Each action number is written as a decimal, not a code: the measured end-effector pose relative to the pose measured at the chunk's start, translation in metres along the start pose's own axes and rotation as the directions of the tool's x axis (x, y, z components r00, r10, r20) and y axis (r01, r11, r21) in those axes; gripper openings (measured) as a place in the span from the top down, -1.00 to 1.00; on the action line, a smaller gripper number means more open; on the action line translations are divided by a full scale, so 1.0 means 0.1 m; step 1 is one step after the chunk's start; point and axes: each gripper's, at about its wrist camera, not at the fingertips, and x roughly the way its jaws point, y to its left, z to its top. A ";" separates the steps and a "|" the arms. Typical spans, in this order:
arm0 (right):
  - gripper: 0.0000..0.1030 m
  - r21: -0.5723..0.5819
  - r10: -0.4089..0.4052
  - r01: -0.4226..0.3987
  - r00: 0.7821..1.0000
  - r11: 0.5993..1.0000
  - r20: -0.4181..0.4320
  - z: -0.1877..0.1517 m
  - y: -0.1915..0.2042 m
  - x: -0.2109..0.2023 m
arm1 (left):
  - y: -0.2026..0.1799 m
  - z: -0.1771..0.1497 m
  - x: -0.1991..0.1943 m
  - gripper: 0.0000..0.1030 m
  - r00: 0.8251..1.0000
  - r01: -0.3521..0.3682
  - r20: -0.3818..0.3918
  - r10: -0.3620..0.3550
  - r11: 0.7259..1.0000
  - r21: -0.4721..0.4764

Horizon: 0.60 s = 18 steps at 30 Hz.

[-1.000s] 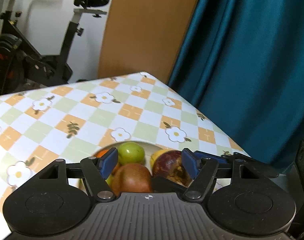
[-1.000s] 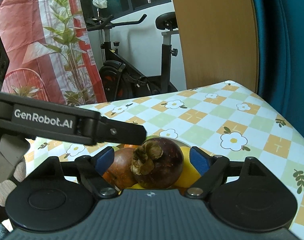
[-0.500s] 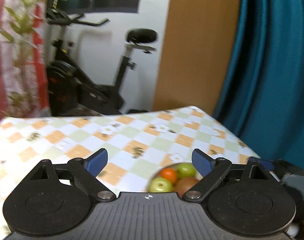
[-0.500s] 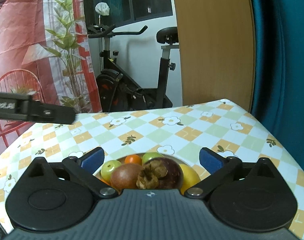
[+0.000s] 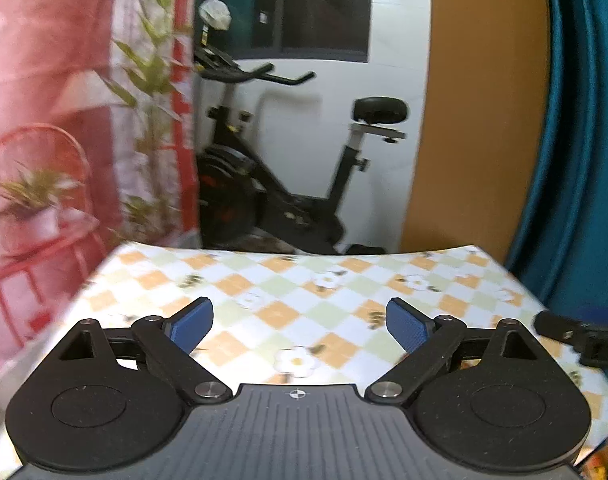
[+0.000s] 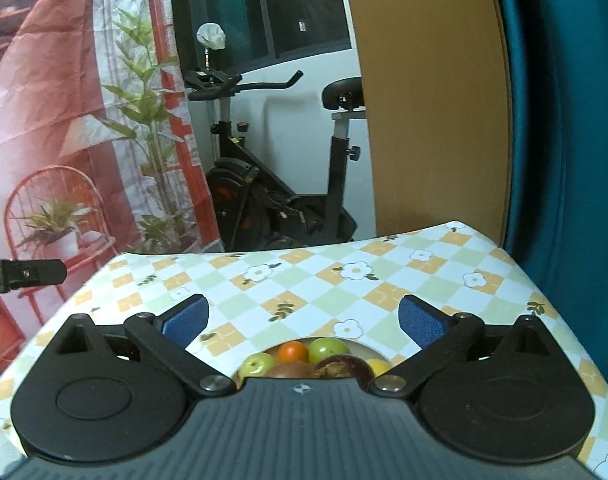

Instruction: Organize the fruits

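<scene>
Both tongs are empty. From the left wrist view, the left gripper (image 5: 300, 322) has its blue pads spread wide and its jaws are opening a little further, with nothing between them but bare checked cloth on the table (image 5: 344, 276). No fruit shows in this view; the dark tip of the other tool pokes in at the table's right edge.

From the right wrist view, the right gripper (image 6: 302, 318) stands fully open, and nothing is held. The fruits (image 6: 308, 360) sit heaped in a pale bowl (image 6: 362, 346) near the table's near edge, just below and behind the line of the pads, tucked close under the tool's body: two green ones, a small orange one, a brownish one, a dark purple mangosteen and a yellow one at the right. They are roundish, so no long axis matters. The right hand looks the nearer to the bowl, and any further pick would call for tipping that tool downward.
</scene>
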 end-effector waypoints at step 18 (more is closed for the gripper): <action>-1.00 -0.015 0.029 -0.029 0.999 0.999 -0.031 0.12 0.24 -0.29 | 0.01 0.04 -0.55 -0.86 0.997 -0.048 0.057 0.047 0.999 0.017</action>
